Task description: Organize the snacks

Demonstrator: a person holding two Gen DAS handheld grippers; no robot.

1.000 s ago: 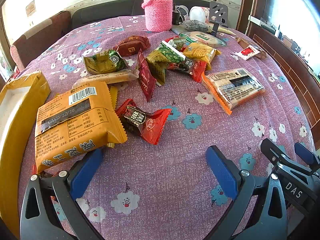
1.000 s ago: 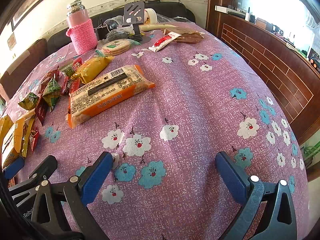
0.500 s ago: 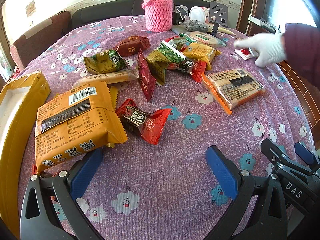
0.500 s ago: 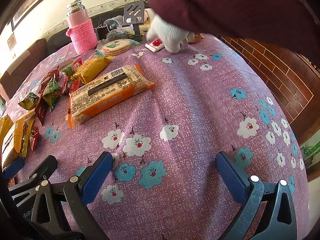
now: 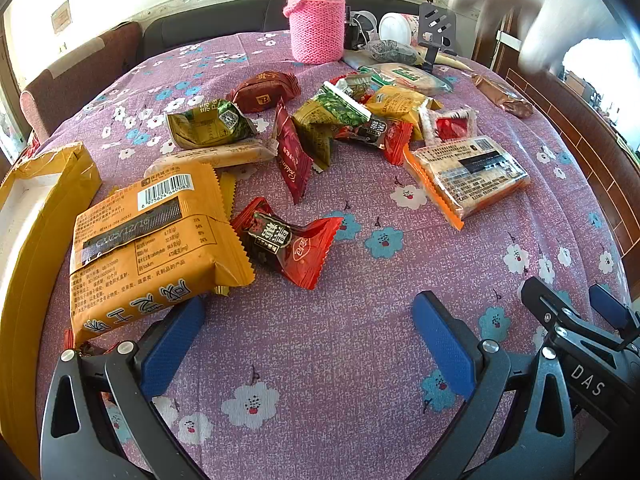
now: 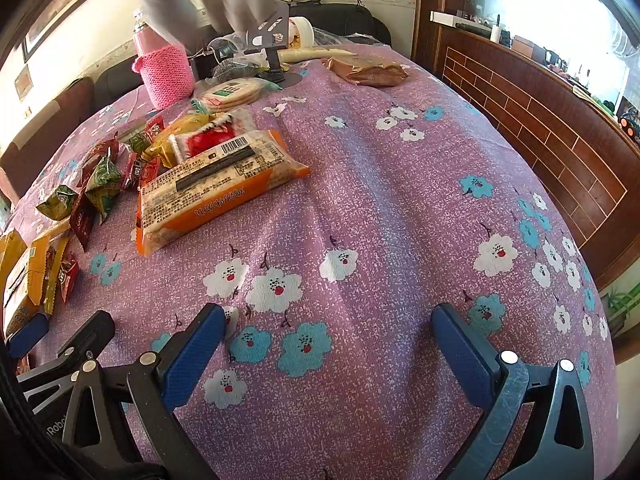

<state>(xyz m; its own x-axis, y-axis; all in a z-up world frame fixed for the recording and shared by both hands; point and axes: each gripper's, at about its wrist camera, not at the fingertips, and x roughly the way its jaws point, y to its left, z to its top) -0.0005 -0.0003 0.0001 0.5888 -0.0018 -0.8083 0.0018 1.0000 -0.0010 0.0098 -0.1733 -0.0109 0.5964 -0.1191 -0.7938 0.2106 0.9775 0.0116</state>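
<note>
Resting low in frame, left gripper (image 5: 308, 332) and right gripper (image 6: 328, 340), jaws spread, empty. Lying mid-frame: orange snack bag (image 5: 148, 240), red candy wrapper (image 5: 286, 246), cracker pack (image 5: 468, 176). Blurring upper right: gloved hand (image 5: 532, 24).

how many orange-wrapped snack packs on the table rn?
2. A big orange pack lies near the left gripper, beside the yellow box. An orange-edged cracker pack lies right of the snack pile. Others may be hidden in the pile.
</note>
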